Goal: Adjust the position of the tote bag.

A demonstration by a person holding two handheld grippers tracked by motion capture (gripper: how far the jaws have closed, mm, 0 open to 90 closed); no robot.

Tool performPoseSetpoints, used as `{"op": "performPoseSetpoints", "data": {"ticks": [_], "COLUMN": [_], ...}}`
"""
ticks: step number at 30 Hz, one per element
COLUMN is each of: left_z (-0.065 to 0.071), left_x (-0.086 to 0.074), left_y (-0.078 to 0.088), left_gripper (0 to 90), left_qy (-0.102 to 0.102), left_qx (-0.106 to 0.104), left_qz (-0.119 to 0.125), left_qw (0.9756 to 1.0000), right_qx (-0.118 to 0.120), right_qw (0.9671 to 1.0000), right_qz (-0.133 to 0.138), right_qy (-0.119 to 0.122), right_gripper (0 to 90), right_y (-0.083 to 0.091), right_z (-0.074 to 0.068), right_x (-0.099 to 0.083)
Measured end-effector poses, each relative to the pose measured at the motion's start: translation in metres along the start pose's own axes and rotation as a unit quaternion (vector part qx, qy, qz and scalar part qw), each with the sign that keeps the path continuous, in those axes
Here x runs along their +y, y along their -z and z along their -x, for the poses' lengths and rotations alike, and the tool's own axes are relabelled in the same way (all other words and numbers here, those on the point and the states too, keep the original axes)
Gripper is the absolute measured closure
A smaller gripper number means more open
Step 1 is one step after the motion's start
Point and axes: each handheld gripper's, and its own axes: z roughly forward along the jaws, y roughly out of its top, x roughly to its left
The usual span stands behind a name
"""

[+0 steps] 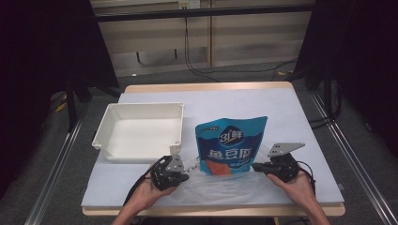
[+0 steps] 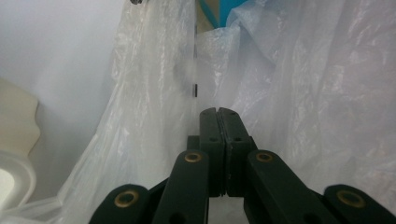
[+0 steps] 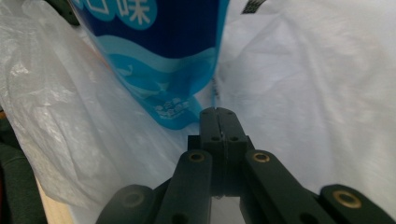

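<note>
Two grippers work at the near edge of a wide worktop (image 1: 263,101) covered in a pale sheet. Largest on it is a white rectangular tray (image 1: 141,131), lying left of centre toward the far side. Next comes a thin clear plastic bag (image 1: 220,185), crumpled flat along the near edge between the two hands. A blue snack pouch (image 1: 231,145) with white lettering stands upright just right of the tray, its bottom end sitting in the mouth of the bag. The left gripper (image 1: 187,176) is at the bag's left side, its fingers (image 2: 211,126) pressed together and pinching the film. The right gripper (image 1: 256,167) is at the bag's right side, beside the pouch's lower corner, its fingers (image 3: 211,123) likewise shut tight on the plastic.
</note>
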Motion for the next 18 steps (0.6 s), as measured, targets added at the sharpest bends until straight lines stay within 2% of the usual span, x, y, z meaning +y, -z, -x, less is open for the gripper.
{"op": "performPoseSetpoints", "data": {"ticks": [1,2,4,5,6,7,8,10,12,13,14,16,17,18], "left_z": [0.0,0.0,0.0,-0.001,0.001,0.001,0.002,0.001,-0.001,-0.001,-0.002,-0.004,-0.005,-0.006], "left_x": [0.0,0.001,0.001,0.002,0.002,0.003,0.004,0.005,0.005,0.004,0.004,0.003,0.003,0.002], "left_y": [0.0,0.0,0.0,0.001,0.001,0.0,0.0,0.0,0.0,0.0,0.0,0.0,0.001,0.001], "left_gripper": [89.1,89.2,89.8,90.0,90.0,90.0,90.0,90.0,90.0,90.0,90.0,90.0,90.0,90.0], "left_qy": [0.001,0.0,0.001,-0.003,-0.005,-0.007,-0.017,-0.021,-0.018,-0.018,-0.02,-0.016,-0.016,-0.019], "left_qx": [-0.001,-0.001,-0.008,-0.009,0.002,0.005,0.017,0.013,0.012,0.019,0.02,0.02,0.02,0.018], "left_qz": [-0.001,-0.001,-0.004,-0.01,-0.013,-0.015,-0.021,-0.025,-0.023,-0.021,-0.023,-0.021,-0.023,-0.025], "left_qw": [1.0,1.0,1.0,0.9999,0.9999,0.9998,0.9995,0.9994,0.9995,0.9995,0.9994,0.9994,0.9994,0.9994], "right_qx": [0.003,-0.007,-0.013,-0.028,-0.026,-0.032,-0.045,-0.053,-0.078,-0.084,-0.083,-0.096,-0.1,-0.103], "right_qw": [1.0,0.9997,0.9989,0.9976,0.9977,0.9973,0.996,0.9948,0.9918,0.9911,0.991,0.989,0.9882,0.9878], "right_qz": [-0.007,-0.023,-0.044,-0.06,-0.058,-0.062,-0.068,-0.074,-0.087,-0.091,-0.089,-0.097,-0.097,-0.1], "right_qy": [0.003,0.009,0.011,0.02,0.022,0.024,0.035,0.047,0.051,0.05,0.055,0.056,0.064,0.061], "right_gripper": [90.0,90.0,90.0,90.0,90.0,90.0,90.0,90.0,90.0,90.0,90.0,90.0,90.0,90.0], "right_y": [-0.004,-0.008,-0.014,-0.016,-0.016,-0.014,-0.013,-0.01,-0.007,-0.005,-0.004,-0.002,-0.001,0.0], "right_z": [0.0,-0.001,0.001,0.001,0.002,0.003,0.004,0.006,0.008,0.009,0.012,0.014,0.016,0.016], "right_x": [-0.001,-0.001,-0.005,-0.007,-0.009,-0.009,-0.009,-0.01,-0.011,-0.012,-0.013,-0.014,-0.014,-0.015]}}
